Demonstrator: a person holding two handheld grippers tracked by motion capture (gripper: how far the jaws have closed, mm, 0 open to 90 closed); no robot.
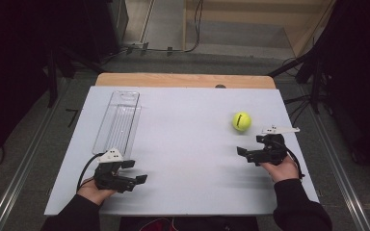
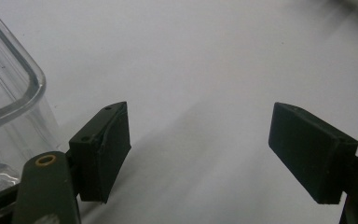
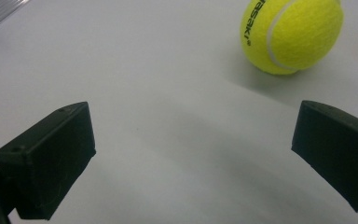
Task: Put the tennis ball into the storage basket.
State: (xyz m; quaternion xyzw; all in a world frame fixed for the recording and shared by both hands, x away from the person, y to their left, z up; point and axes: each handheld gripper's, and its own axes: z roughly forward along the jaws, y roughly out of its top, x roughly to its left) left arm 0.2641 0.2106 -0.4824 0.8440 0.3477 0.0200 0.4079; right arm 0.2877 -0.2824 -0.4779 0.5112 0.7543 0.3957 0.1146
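A yellow tennis ball [image 1: 241,121] rests on the white table [image 1: 188,144] at the right; in the right gripper view the ball [image 3: 291,35] lies ahead and to the right of the jaws. My right gripper [image 1: 244,155] is held just in front of the ball, pointing left, open and holding nothing [image 3: 193,144]. A clear plastic tray [image 1: 118,122] lies lengthwise at the left. My left gripper [image 1: 136,172] sits near the tray's front end, open with only bare table between its jaws [image 2: 198,140]. The tray's rounded corner [image 2: 9,93] is beside its left jaw.
A wooden strip [image 1: 183,80] runs along the table's far edge. Dark stands and cables flank the table on both sides, with floor rails [image 1: 24,159] alongside. A person's hands and dark sleeves come in at the bottom.
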